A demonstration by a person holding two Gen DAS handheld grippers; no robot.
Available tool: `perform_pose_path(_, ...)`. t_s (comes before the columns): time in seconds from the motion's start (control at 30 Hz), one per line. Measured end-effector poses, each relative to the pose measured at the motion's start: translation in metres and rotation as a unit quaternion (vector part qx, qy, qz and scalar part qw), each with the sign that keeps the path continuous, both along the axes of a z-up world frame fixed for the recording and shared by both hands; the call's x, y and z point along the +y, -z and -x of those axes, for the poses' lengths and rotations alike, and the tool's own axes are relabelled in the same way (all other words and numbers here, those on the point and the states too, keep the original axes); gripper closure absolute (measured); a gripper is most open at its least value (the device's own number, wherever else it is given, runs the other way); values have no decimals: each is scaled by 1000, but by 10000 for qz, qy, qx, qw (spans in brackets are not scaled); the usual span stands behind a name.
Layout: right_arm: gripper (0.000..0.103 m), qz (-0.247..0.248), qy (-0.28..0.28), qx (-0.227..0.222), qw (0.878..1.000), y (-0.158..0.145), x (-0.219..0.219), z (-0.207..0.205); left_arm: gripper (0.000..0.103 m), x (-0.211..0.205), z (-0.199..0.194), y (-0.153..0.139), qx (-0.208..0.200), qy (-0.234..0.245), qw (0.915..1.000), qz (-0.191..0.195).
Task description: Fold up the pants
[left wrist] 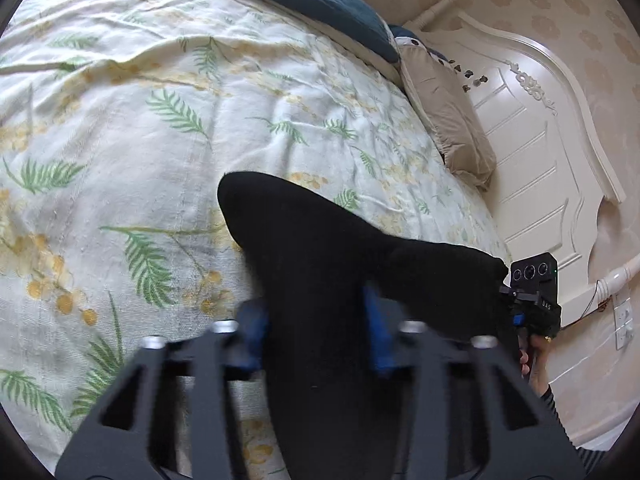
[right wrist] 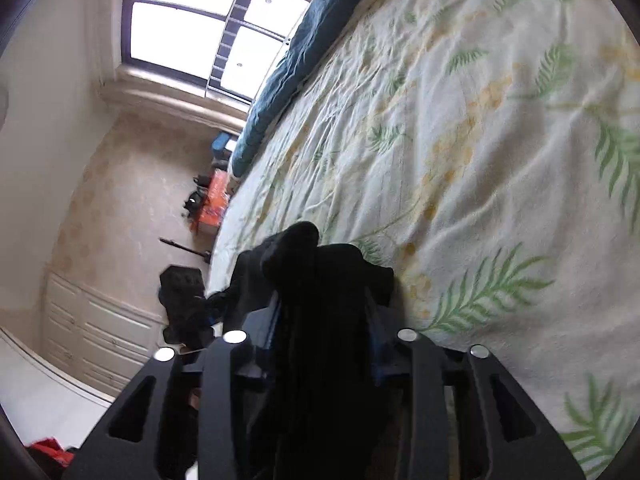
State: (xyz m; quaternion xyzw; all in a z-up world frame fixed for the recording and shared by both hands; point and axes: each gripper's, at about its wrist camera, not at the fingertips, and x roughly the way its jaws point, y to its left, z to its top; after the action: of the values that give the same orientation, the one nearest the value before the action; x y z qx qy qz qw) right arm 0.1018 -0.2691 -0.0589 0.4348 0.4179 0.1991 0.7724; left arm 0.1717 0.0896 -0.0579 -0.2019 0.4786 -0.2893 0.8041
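Black pants (left wrist: 320, 248) are stretched between two hand-held grippers above a bed covered by a cream sheet (left wrist: 160, 128) printed with green ferns. In the left wrist view, the left gripper (left wrist: 316, 332) has its blue pads pressed on a bunch of the dark cloth, jaws narrowly apart; the fabric runs toward 3 o'clock, where the right gripper (left wrist: 516, 312) holds its other end. In the right wrist view, the right gripper's jaws likewise pinch bunched cloth at center. A tan pillow (left wrist: 448, 120) lies at 1 o'clock.
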Motion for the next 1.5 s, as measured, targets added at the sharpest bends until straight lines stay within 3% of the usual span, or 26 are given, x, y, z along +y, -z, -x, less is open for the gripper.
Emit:
perform_pose_path(0.07,72,20,48,-113,9999,-8,5,-2,81,3,-2,-5,0,-90,10000,22)
perform_pose_path(0.13,73,66,60,-217,9997,-17,9,-10,83,6,-7,-11,18,-163,9999,-1)
perform_pose_path(0.4,74,-79,69,-496,9987,-30,21,-65,84,20,-50,-47,-404,-419,9976,-383)
perform_pose_path(0.5,74,-145,56,-469,9988,-26,28,-96,84,25,-75,-55,-524,-524,9948,-700)
perform_pose_path(0.73,74,-289,85,-41,9995,9,27,-135,84,32,-110,-26,-215,-575,9922,-1085)
perform_pose_path(0.97,74,-704,167,83,9973,34,16,-127,83,36,-110,-14,-192,-607,9939,-898)
perform_pose_path(1.5,74,-841,168,60,9963,39,10,-123,81,43,-109,-6,-213,-583,9956,-700)
